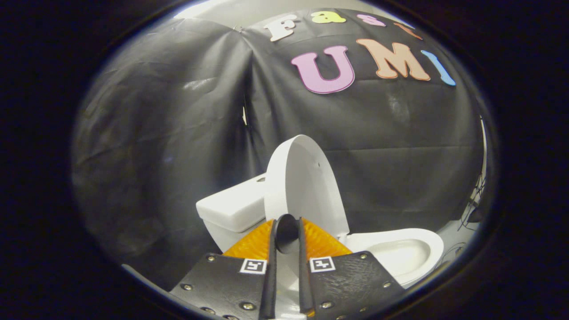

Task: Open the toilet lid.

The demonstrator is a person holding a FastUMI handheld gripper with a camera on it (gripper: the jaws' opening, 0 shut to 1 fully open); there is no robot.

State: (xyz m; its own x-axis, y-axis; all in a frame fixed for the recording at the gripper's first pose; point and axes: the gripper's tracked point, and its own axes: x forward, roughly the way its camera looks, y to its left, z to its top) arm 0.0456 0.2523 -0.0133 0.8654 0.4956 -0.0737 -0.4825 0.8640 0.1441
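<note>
The white toilet lid [306,178] stands raised, nearly upright, leaning back toward the tank [235,204]. Its underside faces the uncovered seat and bowl [400,253], which lie to the right of my fingers. My gripper [287,224] is low in front of the lid's base, and its fingertips reach up over the lid's lower part. The fingers stand close together with a narrow gap between them. White surface shows through that gap, and I see nothing pressed between the fingers. The hinge area is hidden behind the fingers.
The black cloth wall [169,133] hangs close behind and to the left of the toilet. A few cables [473,209] lie on the pale floor at the far right, beyond the bowl.
</note>
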